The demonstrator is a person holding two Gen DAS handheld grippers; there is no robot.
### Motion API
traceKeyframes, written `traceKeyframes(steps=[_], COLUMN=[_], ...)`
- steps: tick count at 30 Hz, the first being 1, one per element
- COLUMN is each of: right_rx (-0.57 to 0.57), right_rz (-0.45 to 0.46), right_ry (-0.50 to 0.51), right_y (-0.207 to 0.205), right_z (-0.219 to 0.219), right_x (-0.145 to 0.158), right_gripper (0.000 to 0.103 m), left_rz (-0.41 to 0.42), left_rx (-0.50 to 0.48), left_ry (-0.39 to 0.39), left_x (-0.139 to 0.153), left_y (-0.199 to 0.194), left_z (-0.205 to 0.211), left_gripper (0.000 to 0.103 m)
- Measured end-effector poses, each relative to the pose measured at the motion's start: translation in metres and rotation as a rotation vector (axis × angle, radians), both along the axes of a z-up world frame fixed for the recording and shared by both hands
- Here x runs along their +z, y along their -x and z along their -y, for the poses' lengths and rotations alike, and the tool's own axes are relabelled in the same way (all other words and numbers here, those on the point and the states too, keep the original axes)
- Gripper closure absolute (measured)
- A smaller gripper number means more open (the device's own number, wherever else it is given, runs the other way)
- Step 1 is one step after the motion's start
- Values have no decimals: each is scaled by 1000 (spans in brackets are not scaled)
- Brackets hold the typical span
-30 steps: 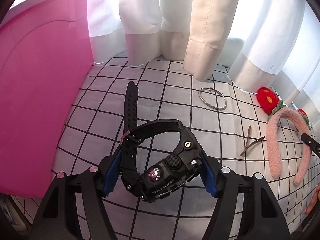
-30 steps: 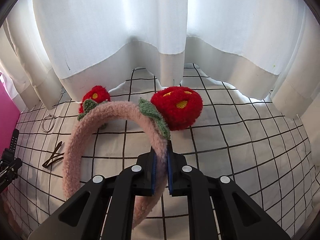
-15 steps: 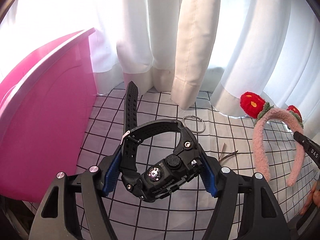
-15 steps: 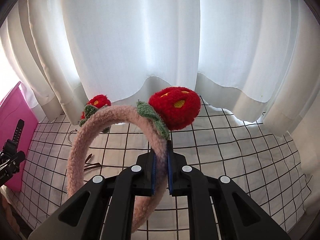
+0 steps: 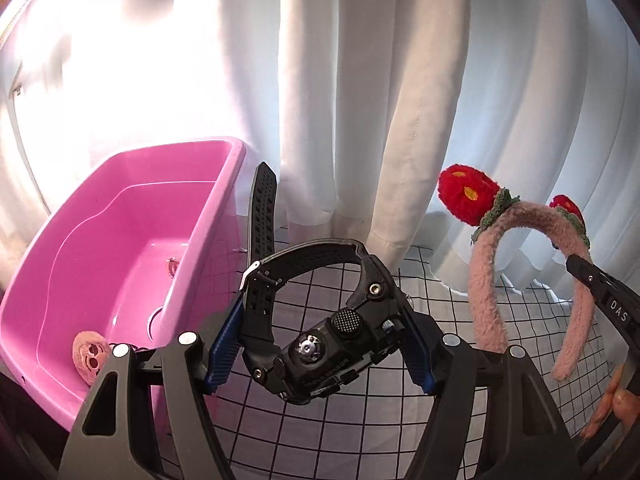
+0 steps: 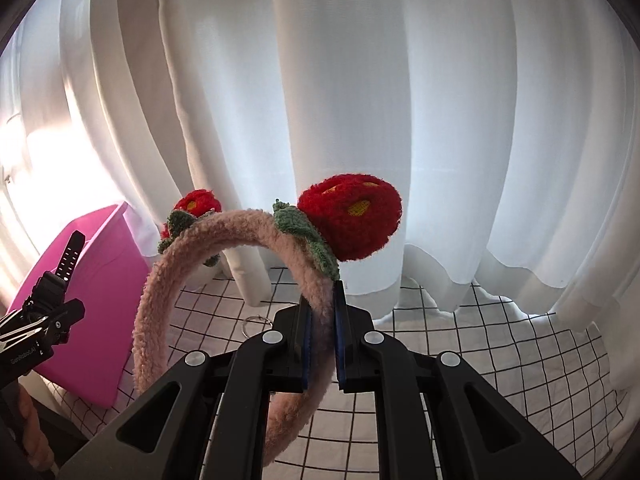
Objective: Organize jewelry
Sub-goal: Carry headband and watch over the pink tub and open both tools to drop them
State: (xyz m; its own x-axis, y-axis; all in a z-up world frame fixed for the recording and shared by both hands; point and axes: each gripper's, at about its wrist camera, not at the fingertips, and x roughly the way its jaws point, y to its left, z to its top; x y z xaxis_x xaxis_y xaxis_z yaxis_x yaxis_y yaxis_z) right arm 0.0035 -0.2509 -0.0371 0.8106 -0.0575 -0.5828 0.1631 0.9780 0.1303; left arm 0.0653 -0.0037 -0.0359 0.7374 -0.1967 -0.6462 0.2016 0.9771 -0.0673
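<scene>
My left gripper (image 5: 318,344) is shut on a black sports watch (image 5: 316,340) and holds it in the air, just right of the pink bin (image 5: 120,248). The watch strap sticks up past the bin's right rim. My right gripper (image 6: 320,340) is shut on a fuzzy pink headband (image 6: 160,300) with red knitted flowers and holds it above the table. The headband also shows at the right of the left wrist view (image 5: 484,304). The bin shows at the left of the right wrist view (image 6: 100,300).
A pink fuzzy piece (image 5: 90,356) lies inside the bin near its front wall. A silver ring (image 6: 256,325) lies on the black-gridded white cloth (image 6: 480,340). White curtains (image 6: 360,100) hang close behind the table.
Both grippers have risen well above the table with the watch and the headband. The left one now looks down into the open pink bin, which earlier showed only its side wall.
</scene>
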Motion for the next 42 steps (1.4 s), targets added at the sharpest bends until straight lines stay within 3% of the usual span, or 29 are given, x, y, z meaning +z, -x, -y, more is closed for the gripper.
traceKeyframes(steps=[7,13,20,25,35,36,39,41,42], right_rx=[142,279,404,456,501,506,518,516,515], right_rz=[68,85,43,-2,-128,-148,-193,-187,-178], right_ry=[4,13,61,136,230,233,236,253,260], right_y=[-34,-72,-114,-130,-163,-166,-171,-169,-167], right_z=[-71,-148,-234,-292,-336,-339,-345,-346,-347], right_x=[37,53,47,43,20,18,13,11,12], right_gripper=[94,94,94,94,91,88,64,58,51], left_rz=[55,64,15,-39,-127,-135,-138,-114,-101], left_rx=[102,209,306,314,287,283,286,296,299], left_ry=[-15,-51,-76,-62,-52,-50,-49,-64,-67], left_x=[34,45,33,16,0,-2,-4,-2,1], left_y=[-1,-7,-21,-30,-47,-48,-49,-48,-47], left_z=[-60,-121,-181,-204,-214,-216,-217,-219,-219], left_gripper=[36,36,36,36,35,35,31,16,15])
